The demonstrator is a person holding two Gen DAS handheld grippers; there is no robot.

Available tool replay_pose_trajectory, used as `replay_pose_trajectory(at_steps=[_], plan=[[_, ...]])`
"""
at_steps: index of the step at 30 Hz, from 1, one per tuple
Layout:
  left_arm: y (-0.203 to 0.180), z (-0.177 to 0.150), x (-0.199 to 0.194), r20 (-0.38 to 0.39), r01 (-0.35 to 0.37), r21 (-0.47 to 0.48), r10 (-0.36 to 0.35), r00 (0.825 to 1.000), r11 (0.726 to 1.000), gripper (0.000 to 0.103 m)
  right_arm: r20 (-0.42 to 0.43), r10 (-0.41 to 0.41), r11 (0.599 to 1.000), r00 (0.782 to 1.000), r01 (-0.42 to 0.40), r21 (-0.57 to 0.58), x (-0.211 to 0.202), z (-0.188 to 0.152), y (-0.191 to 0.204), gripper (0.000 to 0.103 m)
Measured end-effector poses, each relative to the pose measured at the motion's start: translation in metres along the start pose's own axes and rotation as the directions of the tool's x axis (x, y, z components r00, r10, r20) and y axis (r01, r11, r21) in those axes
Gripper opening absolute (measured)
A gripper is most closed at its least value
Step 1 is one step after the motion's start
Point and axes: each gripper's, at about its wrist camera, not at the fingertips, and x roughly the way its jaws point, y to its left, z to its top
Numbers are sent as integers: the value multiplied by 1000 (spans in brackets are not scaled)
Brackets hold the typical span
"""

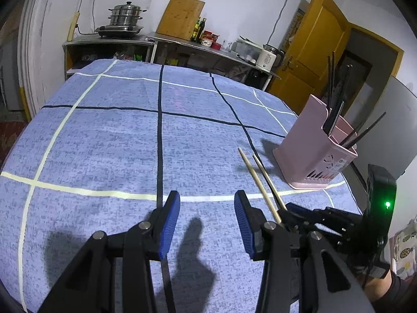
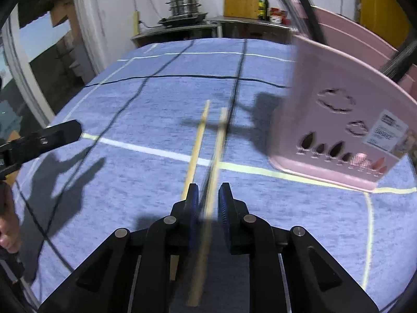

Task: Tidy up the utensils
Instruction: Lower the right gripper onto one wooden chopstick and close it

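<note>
The two wooden chopsticks [image 2: 208, 156] are in the right tongs [image 2: 208, 195], which are squeezed shut on them. The sticks point straight ahead, away from the tongs, above the blue cloth [image 2: 146, 104]. The pink holder [image 2: 338, 120] stands just to the right of the sticks, with dark utensils [image 1: 336, 99] already standing in it. So the sticks need to swing right and tip up to go in. The left tongs [image 1: 207, 208] are wide apart, hold nothing, and are farther from the holder.
</note>
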Motion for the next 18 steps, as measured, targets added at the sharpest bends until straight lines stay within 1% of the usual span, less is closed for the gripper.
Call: replay_pose_trajectory(at_steps=[2, 5, 8, 11, 14, 18], plan=[[1, 0, -1, 1, -4, -1, 4, 1000, 1000, 45, -3, 27, 999, 1000, -27, -17, 0, -1, 9, 17], [8, 1, -3, 5, -15, -19, 15, 1000, 1000, 45, -4, 98, 995, 995, -98, -14, 0, -5, 25, 10], [16, 2, -2, -4, -25, -43, 25, 1000, 999, 45, -8, 128, 991, 992, -128, -36, -1, -8, 39, 8], [17, 4, 5, -23, -31, -49, 29, 999, 998, 45, -4, 116, 993, 993, -116, -5, -1, -10, 34, 7], [11, 8, 19, -48, -16, -37, 14, 999, 999, 45, 4, 71, 996, 997, -71, 62, -6, -15, 15, 7], [-10, 11, 48, -89, -1, 13, 3, 996, 1000, 45, 9, 30, 992, 1000, -31, 126, -11, -18, 1, 7]])
